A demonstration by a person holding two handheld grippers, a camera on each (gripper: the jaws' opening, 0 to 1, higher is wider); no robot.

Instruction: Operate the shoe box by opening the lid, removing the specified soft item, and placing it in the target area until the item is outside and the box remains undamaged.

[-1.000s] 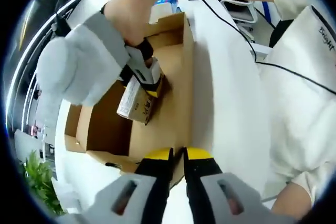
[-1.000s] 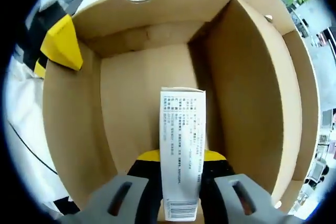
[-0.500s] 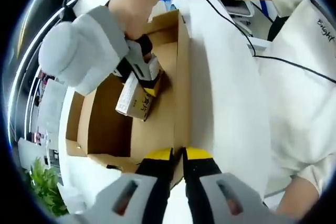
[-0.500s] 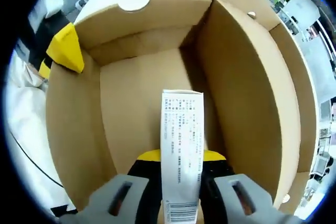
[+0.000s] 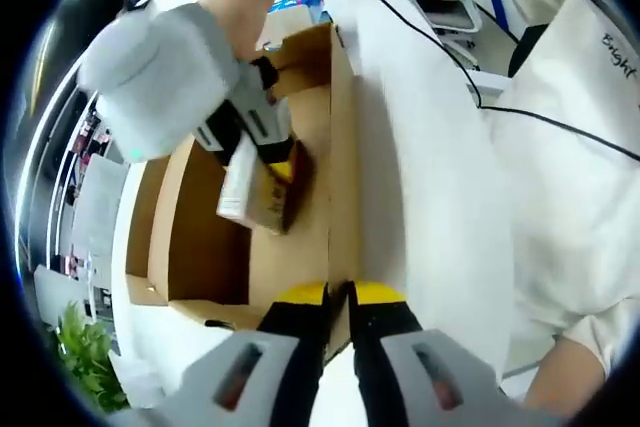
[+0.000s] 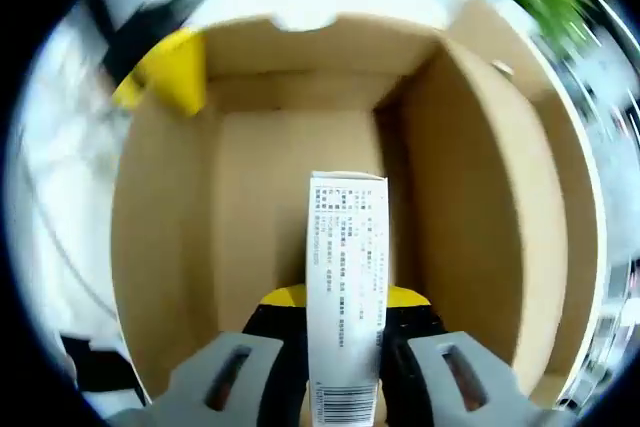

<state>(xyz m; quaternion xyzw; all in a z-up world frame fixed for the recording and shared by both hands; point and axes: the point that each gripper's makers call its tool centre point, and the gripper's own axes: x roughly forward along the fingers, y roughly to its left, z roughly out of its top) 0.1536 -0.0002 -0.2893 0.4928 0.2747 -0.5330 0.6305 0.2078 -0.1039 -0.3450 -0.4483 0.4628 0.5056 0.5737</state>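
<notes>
The open brown cardboard shoe box (image 5: 200, 237) lies on a white table. My left gripper (image 5: 338, 295) is shut on the rim of its near side wall. My right gripper (image 5: 268, 142) comes in from the upper left, shut on a small packet (image 5: 238, 182) with a white printed label, held just above the box floor. In the right gripper view the packet (image 6: 346, 247) stands up between my right gripper's (image 6: 345, 297) jaws, over the bare floor of the box (image 6: 270, 167). A yellow fingertip (image 6: 172, 72) of the left gripper sits on the box wall at the upper left.
The white table (image 5: 420, 177) runs along the box's right side, with a black cable (image 5: 440, 47) across it. A person's white shirt (image 5: 580, 147) fills the right. A green plant (image 5: 80, 357) stands beyond the box's far side.
The right gripper has risen a little with the packet, away from the box floor; the box interior looks smaller in its view. The left gripper keeps its hold on the wall.
</notes>
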